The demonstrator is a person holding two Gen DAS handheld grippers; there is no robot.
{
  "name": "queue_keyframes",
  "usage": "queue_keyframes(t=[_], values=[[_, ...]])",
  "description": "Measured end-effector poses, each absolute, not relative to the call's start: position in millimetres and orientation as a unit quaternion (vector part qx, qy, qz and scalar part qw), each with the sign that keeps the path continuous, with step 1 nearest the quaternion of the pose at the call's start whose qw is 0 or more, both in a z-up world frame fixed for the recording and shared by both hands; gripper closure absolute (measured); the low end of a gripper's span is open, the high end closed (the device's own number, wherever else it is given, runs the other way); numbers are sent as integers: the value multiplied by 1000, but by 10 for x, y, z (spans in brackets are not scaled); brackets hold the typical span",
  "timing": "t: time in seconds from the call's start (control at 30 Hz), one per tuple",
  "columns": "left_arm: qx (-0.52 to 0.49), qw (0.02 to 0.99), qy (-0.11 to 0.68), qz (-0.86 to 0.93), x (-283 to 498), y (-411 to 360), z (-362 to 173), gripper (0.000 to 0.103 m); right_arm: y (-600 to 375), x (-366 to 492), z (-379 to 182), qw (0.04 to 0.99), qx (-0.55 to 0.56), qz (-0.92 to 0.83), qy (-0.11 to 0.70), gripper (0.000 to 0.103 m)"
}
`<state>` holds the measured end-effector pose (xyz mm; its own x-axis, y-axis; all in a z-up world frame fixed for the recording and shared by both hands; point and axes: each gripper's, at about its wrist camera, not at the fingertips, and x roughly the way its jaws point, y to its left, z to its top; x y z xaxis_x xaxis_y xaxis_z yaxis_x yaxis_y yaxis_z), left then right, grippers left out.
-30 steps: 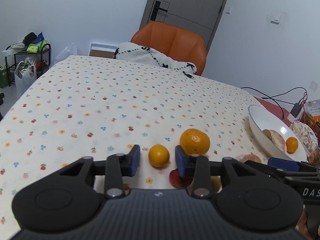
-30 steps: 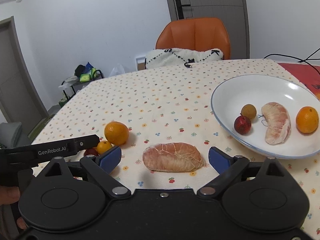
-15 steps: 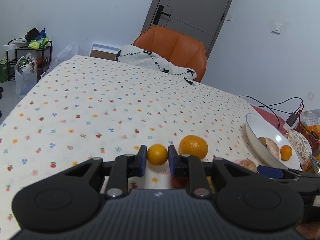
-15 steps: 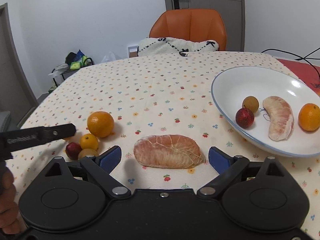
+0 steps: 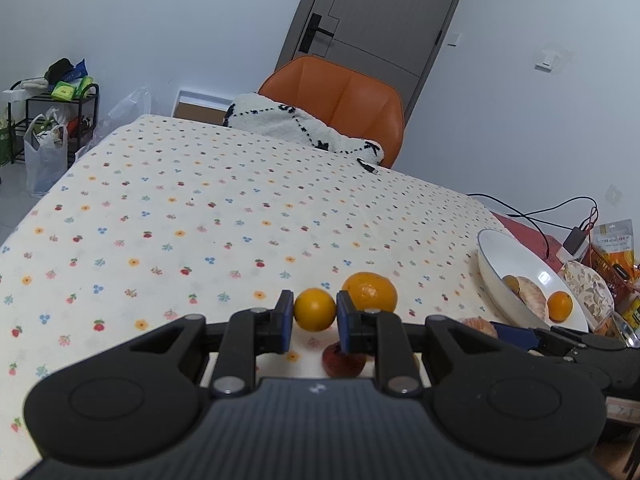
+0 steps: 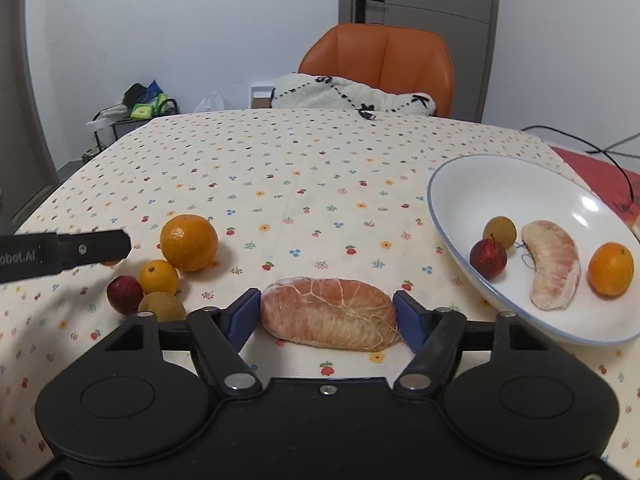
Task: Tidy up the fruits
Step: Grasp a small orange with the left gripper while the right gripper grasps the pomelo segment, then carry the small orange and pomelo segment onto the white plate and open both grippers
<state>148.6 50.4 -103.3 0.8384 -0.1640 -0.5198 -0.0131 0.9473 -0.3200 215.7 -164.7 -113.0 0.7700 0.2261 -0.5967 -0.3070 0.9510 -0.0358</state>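
Cream, flower-dotted cloth (image 6: pixel 320 160) fills the middle of both views, with the white plate (image 6: pixel 520 184), already partly filled, at the right edge of the right-wrist frame. Low in the centre of that frame the right gripper (image 6: pixel 324 316) has drawn its blue pads in over the past second. They were spread well clear of the peeled pomelo segment (image 6: pixel 328 312) and now stand at its two ends. The segment lies on the cloth just left of the plate, and whether the pads are pressing it or only bracketing it cannot be told. At the lower left of the same frame the loose fruit sits in a cluster: the big orange (image 6: pixel 189 242), then the small orange (image 5: pixel 315 309), red fruit (image 6: pixel 125 294) and brown fruit (image 6: pixel 162 307) touching or nearly so. In the left-wrist view the left gripper (image 5: pixel 315 316) has likewise narrowed from a wide stance until its pads flank the small orange at lower centre. The right-wrist view shows that orange resting on the cloth just past the black fingertip, so a firm clasp cannot be confirmed. Both tools appear to be at the closing stage of a pick, the segment and the small orange being the likely next arrivals on the plate. Three more pieces would wait on the cloth.
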Motion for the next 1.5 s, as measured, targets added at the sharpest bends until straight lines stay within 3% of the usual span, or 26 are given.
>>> queue_keyframes(t=[0.87, 1.5], values=[[-129, 957, 253, -56, 1408, 156, -710, 82, -2068, 1825, -692, 960, -6, 165, 228, 39], [-103, 954, 255, -120, 1607, -509, -631, 82, -2736, 1796, -535, 975, 8, 93, 199, 39]])
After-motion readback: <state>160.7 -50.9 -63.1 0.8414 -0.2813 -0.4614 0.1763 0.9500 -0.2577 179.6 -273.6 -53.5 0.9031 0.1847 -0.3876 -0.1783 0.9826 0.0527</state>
